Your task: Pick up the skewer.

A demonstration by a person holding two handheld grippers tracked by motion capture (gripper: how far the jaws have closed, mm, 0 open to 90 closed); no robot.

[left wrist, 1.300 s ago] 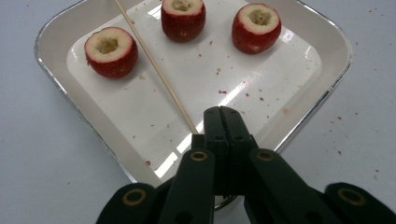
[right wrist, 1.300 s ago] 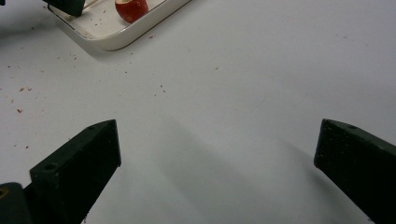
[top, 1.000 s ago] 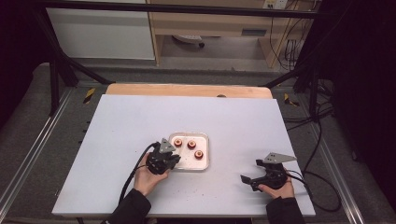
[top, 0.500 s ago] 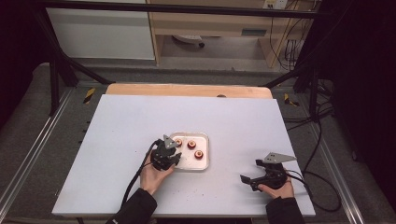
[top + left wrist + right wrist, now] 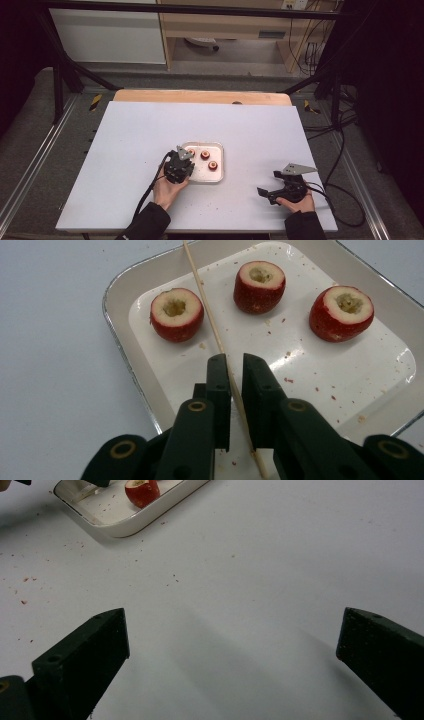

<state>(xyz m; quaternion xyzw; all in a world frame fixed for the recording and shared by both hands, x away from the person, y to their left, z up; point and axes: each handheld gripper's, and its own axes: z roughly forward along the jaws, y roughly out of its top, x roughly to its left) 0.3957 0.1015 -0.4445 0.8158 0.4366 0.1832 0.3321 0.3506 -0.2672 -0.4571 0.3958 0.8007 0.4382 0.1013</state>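
Observation:
A white tray [image 5: 125, 340] holds three cored red fruits [image 5: 176, 314] [image 5: 259, 286] [image 5: 342, 313], cut side up. A thin wooden skewer [image 5: 210, 315] runs between the jaws of my left gripper [image 5: 236, 360] and out over the tray, passing between the left and middle fruits. The jaws have just been closing and now pinch the skewer. In the high view the left gripper [image 5: 182, 159] sits at the tray's [image 5: 220, 175] left edge. My right gripper [image 5: 232, 635] rests open on the table, well to the right [image 5: 265, 192], with nothing between its jaws.
The white tabletop [image 5: 125, 150] carries small red crumbs near the tray. In the right gripper view the tray's corner [image 5: 125, 527] and one fruit [image 5: 142, 492] show at the upper left. A wooden strip [image 5: 200, 96] borders the table's far edge.
The left gripper has shifted slightly at the tray's left edge. The right gripper has stayed in place.

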